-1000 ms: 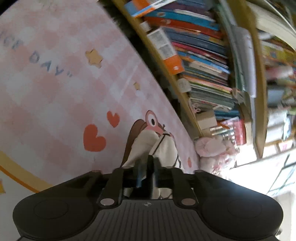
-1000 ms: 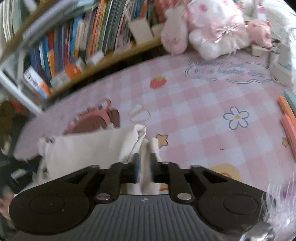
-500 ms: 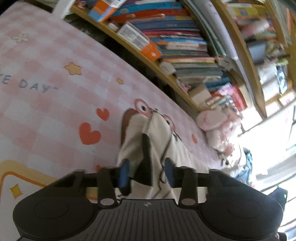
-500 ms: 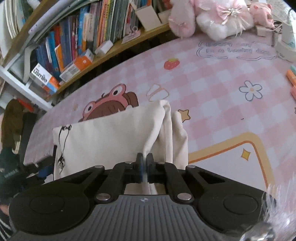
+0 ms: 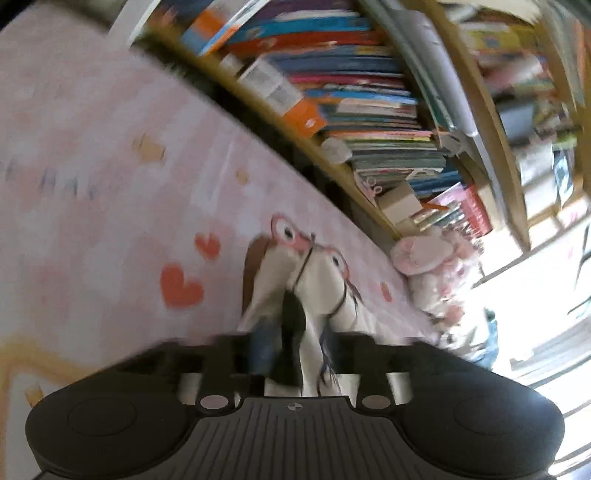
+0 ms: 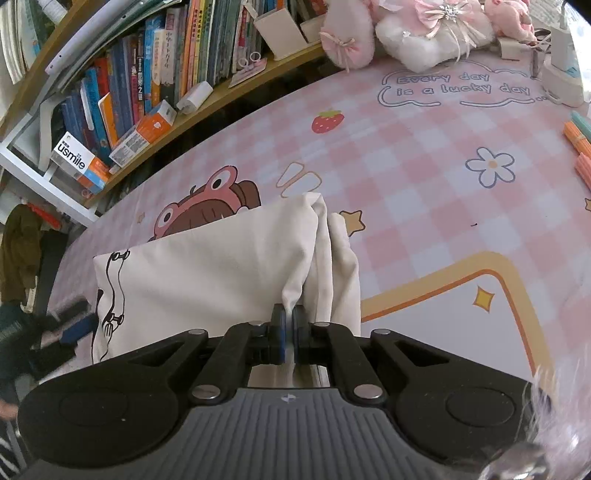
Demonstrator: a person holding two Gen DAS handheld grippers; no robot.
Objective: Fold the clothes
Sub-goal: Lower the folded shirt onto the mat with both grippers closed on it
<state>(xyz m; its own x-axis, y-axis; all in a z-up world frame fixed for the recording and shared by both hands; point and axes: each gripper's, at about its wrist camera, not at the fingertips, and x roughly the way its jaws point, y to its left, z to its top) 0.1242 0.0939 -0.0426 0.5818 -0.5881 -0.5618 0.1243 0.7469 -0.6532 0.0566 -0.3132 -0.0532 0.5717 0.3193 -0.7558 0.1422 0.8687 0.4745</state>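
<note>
Cloth: a cream garment (image 6: 229,266) with a black line drawing near its left edge lay folded on the tabletop (image 6: 443,192), over the near part of a printed pink frog.
Cover: pink and white checks, with hearts, stars, a flower, a strawberry and the words "Every day is a lucky day".
Right hand-held gripper (image 6: 288,332): its blue pads were pressed together on a bunched fold at the garment's right end, so the fabric rose in pleats just beyond them.
Left hand-held gripper (image 5: 295,347): its jaws were opening, with the garment's left end between them; the view is blurred, and the pads did not seem to press on the fabric.
Bookshelf (image 6: 155,81): packed with books, along the far-left side of the tabletop.
Soft toys (image 6: 406,33): pink and white plush at the far edge, beside the bookshelf.
Markers (image 6: 580,147): orange and teal, at the right edge.
</note>
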